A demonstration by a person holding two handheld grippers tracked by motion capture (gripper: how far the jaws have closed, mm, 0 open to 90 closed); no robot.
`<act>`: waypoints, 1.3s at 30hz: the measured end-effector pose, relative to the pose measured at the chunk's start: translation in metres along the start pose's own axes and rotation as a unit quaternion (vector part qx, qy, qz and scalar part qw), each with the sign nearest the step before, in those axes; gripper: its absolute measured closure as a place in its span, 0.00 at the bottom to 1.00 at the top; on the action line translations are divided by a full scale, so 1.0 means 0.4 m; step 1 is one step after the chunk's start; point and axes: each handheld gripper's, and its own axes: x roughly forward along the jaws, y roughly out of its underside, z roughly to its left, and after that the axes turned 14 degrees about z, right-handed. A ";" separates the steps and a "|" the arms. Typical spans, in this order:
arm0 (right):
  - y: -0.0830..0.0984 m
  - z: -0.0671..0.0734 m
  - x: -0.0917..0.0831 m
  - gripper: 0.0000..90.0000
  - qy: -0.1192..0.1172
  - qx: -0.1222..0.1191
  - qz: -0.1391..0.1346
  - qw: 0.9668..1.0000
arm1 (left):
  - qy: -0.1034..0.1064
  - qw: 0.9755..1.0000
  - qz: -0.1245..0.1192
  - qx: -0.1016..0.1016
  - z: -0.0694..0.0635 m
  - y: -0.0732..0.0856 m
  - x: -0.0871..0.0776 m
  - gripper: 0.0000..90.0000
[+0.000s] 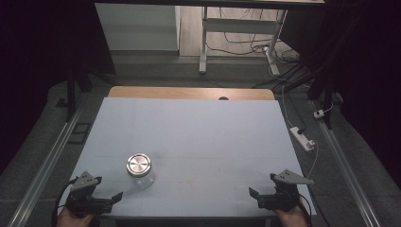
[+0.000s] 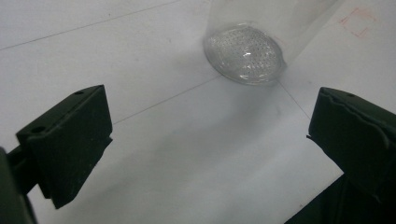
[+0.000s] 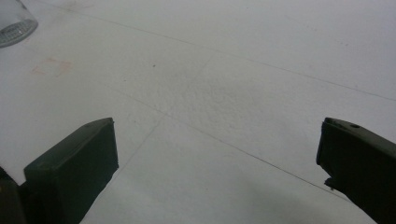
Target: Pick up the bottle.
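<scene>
Nearest the person, both tools sit at the front edge of the table (image 1: pixel 189 132). The left gripper (image 1: pixel 101 201) has its jaws spread wide with nothing between them, and it waits just short of the jar (image 1: pixel 140 171), a little to the jar's left. In the left gripper view the jar's clear base (image 2: pixel 245 53) stands upright on the white surface straight ahead of the gap, apart from both jaws. The right gripper (image 1: pixel 265 198) is well apart from the jar, off to its right, jaws equally wide and empty. Its own view catches the jar's base at the far left corner (image 3: pixel 14 23).

The jar's metal lid (image 1: pixel 138 164) is on. Judging by this, the reach comes first: ease the left gripper forward so the glass wall centres between the jaws, grip low on the body, squeeze gently. Smooth glass may slip or tip. Beyond the jar, bare surface, then the wooden strip (image 1: pixel 189 92).
</scene>
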 end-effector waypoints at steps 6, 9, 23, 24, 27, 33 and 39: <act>0.001 0.008 -0.001 0.00 0.000 -0.005 0.003 1.000 | 0.002 1.000 0.003 0.001 0.000 -0.001 0.001 0.01; 0.000 0.010 0.001 0.00 -0.002 -0.010 0.005 1.000 | 0.002 1.000 0.006 0.004 -0.001 -0.003 0.002 0.00; -0.001 0.009 0.001 0.00 -0.010 -0.013 0.005 1.000 | 0.007 1.000 0.025 0.013 -0.002 -0.009 0.008 0.00; -0.001 0.010 0.001 0.00 -0.010 -0.014 0.006 1.000 | 0.005 1.000 0.028 0.013 -0.003 -0.009 0.009 0.00; -0.001 0.011 0.003 0.00 -0.011 -0.016 0.008 1.000 | 0.009 0.999 0.039 0.007 -0.003 -0.010 0.011 0.00; -0.002 0.011 0.004 0.00 -0.014 -0.018 0.009 1.000 | 0.013 1.000 0.016 0.013 -0.007 -0.018 0.002 0.00; -0.002 0.010 0.005 0.00 -0.017 -0.019 0.010 1.000 | 0.011 1.000 0.005 0.023 -0.011 -0.029 -0.001 0.00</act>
